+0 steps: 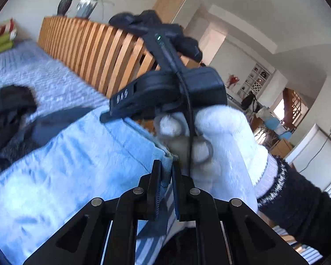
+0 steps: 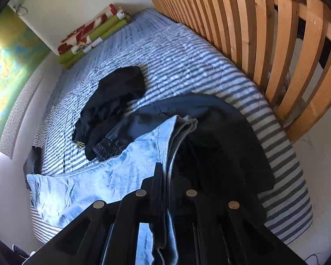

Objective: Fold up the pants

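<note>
The light blue jeans (image 2: 94,183) lie across the near end of a striped blue and white bedspread (image 2: 176,50), one edge lifted off the bed and pinched at two spots; the left gripper (image 1: 166,172) has its fingers closed narrow on a hem corner of the denim, and the right gripper (image 2: 165,176) has its fingers nearly together on a folded edge of the same cloth; in the left view the right hand (image 1: 222,141), in a white glove with a dark sleeve, holds its tool just beyond the left fingertips; a black garment (image 2: 112,106) and a dark blue one (image 2: 209,114) lie crumpled beside the jeans; a wooden slatted rail (image 2: 264,44) borders the bed; green and red-patterned cushions (image 2: 88,37) sit at the far end against the wall.
</note>
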The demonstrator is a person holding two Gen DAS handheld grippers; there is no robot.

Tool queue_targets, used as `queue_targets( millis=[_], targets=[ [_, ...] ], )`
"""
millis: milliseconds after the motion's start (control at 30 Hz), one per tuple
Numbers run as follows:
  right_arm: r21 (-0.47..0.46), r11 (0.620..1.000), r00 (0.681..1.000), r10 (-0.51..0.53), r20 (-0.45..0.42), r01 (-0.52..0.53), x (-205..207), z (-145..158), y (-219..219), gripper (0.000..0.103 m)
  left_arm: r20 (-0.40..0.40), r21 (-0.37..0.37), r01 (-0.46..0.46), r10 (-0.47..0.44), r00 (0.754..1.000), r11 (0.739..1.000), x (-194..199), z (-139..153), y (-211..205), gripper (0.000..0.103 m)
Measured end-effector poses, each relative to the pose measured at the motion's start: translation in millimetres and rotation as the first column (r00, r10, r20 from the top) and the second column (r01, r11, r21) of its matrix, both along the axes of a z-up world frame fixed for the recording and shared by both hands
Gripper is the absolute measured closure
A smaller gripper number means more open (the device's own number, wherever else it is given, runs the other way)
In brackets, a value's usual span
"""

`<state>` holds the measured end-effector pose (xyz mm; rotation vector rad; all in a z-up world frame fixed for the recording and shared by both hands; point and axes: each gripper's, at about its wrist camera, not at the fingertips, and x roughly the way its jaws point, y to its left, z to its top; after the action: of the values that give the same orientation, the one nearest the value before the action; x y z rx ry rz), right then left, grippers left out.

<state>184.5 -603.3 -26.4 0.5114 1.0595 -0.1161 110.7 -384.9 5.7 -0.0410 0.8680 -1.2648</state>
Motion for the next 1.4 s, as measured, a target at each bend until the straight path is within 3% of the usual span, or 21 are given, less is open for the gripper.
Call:
queue_targets(
  millis=[33, 100, 133, 233, 333, 433, 500, 567, 600, 667, 733, 900, 933, 1000, 1033, 1167, 1333, 1367, 1400],
  targets=[
    [0.000, 1.000, 1.000, 0.000, 0.000, 0.000, 0.0, 0.0, 0.0, 0.098, -0.008, 0.023, 0.002, -0.002, 1.000, 1.000, 0.1, -2.3, 10.8, 0.091],
    [-0.003, 1.000, 1.000, -0.006, 0.012, 0.006, 1.0, -2.7, -0.1, 0.098, 0.016, 0.052, -0.015, 0.014, 1.000, 0.999, 4.3, -5.0, 52.5, 0.066],
    [-0.026, 1.000, 1.000, -0.008, 0.023, 0.009, -1.0, -0.5, -2.1, 0.098, 0.043, 0.056, -0.047, 0.045, 0.998, 0.997, 5.8, -6.6, 80.0, 0.061],
    [-0.024, 0.999, 0.999, -0.033, 0.020, 0.034, -6.8, -1.8, -11.2, 0.098, 0.071, 0.138, -0.185, 0.177, 0.982, 0.973, 35.5, -19.8, 163.3, 0.057],
    [-0.014, 0.998, 0.999, -0.054, 0.005, 0.054, -9.0, -9.4, -16.6, 0.098, 0.081, 0.268, -0.380, 0.372, 0.925, 0.885, 86.4, -42.9, 251.6, 0.055],
    [-0.014, 0.997, 0.997, -0.080, -0.021, 0.079, -9.1, -20.5, -20.1, 0.098, 0.111, 0.398, -0.500, 0.500, 0.859, 0.769, 142.0, -73.2, 316.0, 0.050],
    [-0.021, 0.995, 0.995, -0.096, -0.026, 0.095, -9.0, -24.2, -19.3, 0.098, 0.098, 0.437, -0.517, 0.532, 0.841, 0.736, 171.7, -91.2, 343.6, 0.050],
    [-0.029, 0.995, 0.995, -0.100, -0.032, 0.099, -8.5, -24.9, -18.5, 0.098, 0.053, 0.450, -0.505, 0.542, 0.839, 0.737, 200.6, -102.4, 353.6, 0.043],
    [-0.029, 0.995, 0.995, -0.100, -0.032, 0.099, -8.5, -24.9, -18.5, 0.098, 0.035, 0.458, -0.486, 0.531, 0.847, 0.745, 209.5, -108.6, 354.6, 0.035],
    [-0.043, 0.994, 0.994, -0.103, -0.047, 0.101, -7.4, -25.5, -16.8, 0.098, 0.039, 0.487, -0.431, 0.474, 0.879, 0.759, 228.5, -116.9, 348.7, 0.030],
    [-0.048, 0.994, 0.993, -0.103, -0.052, 0.100, -6.8, -25.8, -16.2, 0.098, 0.073, 0.523, -0.386, 0.411, 0.909, 0.760, 234.7, -122.2, 336.8, 0.029],
    [-0.062, 0.992, 0.991, -0.113, -0.078, 0.108, -2.3, -31.0, -16.2, 0.098, 0.088, 0.595, -0.319, 0.335, 0.938, 0.738, 245.9, -136.9, 327.8, 0.032],
    [-0.062, 0.992, 0.990, -0.114, -0.083, 0.109, -1.4, -33.3, -17.0, 0.098, 0.086, 0.613, -0.308, 0.326, 0.941, 0.727, 246.4, -139.4, 322.6, 0.039],
    [-0.059, 0.992, 0.990, -0.116, -0.085, 0.111, -1.5, -34.1, -17.7, 0.098, 0.103, 0.655, -0.299, 0.311, 0.945, 0.694, 244.9, -148.8, 318.6, 0.095],
    [-0.055, 0.992, 0.989, -0.118, -0.087, 0.113, -1.7, -35.2, -18.7, 0.098, 0.121, 0.662, -0.297, 0.294, 0.948, 0.688, 241.8, -151.6, 316.3, 0.103],
    [-0.049, 0.992, 0.988, -0.122, -0.098, 0.118, -0.8, -39.4, -20.3, 0.098, 0.178, 0.663, -0.293, 0.236, 0.955, 0.689, 230.3, -151.4, 306.0, 0.103],
    [-0.056, 0.991, 0.987, -0.123, -0.102, 0.118, 0.5, -38.8, -18.1, 0.098, 0.229, 0.627, -0.309, 0.211, 0.950, 0.715, 229.8, -136.7, 300.6, 0.102],
    [-0.056, 0.991, 0.987, -0.123, -0.102, 0.118, 0.5, -38.8, -17.9, 0.098, 0.216, 0.633, -0.294, 0.201, 0.956, 0.716, 232.0, -137.6, 298.8, 0.091],
    [-0.054, 0.992, 0.987, -0.123, -0.102, 0.118, 0.5, -39.0, -18.0, 0.098, 0.199, 0.640, -0.275, 0.191, 0.961, 0.717, 233.9, -139.4, 296.7, 0.067]
  ],
)
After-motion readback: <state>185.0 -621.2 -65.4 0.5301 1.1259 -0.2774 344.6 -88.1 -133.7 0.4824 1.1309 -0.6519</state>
